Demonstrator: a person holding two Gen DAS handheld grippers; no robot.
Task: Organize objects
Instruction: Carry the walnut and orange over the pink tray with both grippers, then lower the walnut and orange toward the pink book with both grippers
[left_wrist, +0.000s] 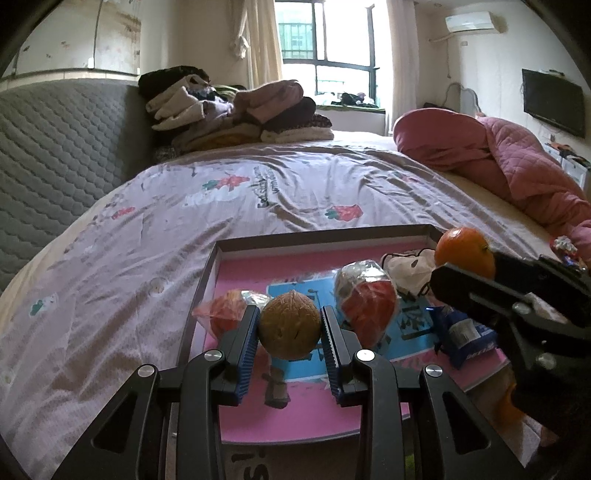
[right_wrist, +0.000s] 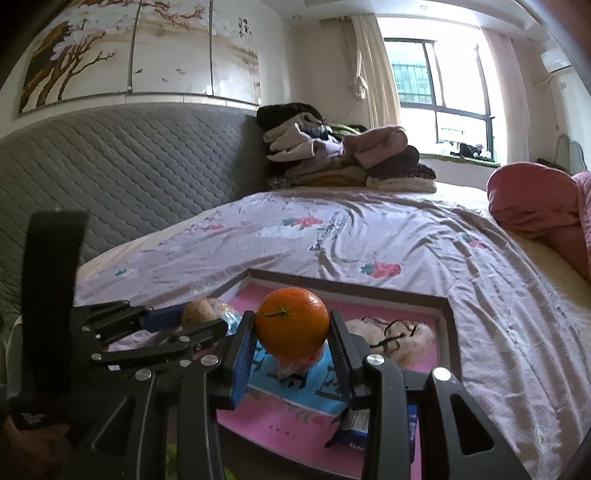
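Note:
A shallow box (left_wrist: 325, 233) with a pink and blue floor lies on the bed. My left gripper (left_wrist: 289, 326) is shut on a brown walnut (left_wrist: 289, 329) and holds it above the box's near left part. My right gripper (right_wrist: 292, 332) is shut on an orange (right_wrist: 292, 323) above the box (right_wrist: 354, 290); the orange also shows in the left wrist view (left_wrist: 464, 251). In the box lie two wrapped red fruits (left_wrist: 365, 302) (left_wrist: 225, 312), a white mask with black cords (left_wrist: 410, 267) and a blue packet (left_wrist: 465, 334).
The bed has a lilac strawberry-print sheet (left_wrist: 221, 206). Folded clothes (left_wrist: 236, 110) are piled at the far end. A pink quilt (left_wrist: 498, 155) lies at the right. A grey quilted headboard (right_wrist: 129, 177) runs along the left.

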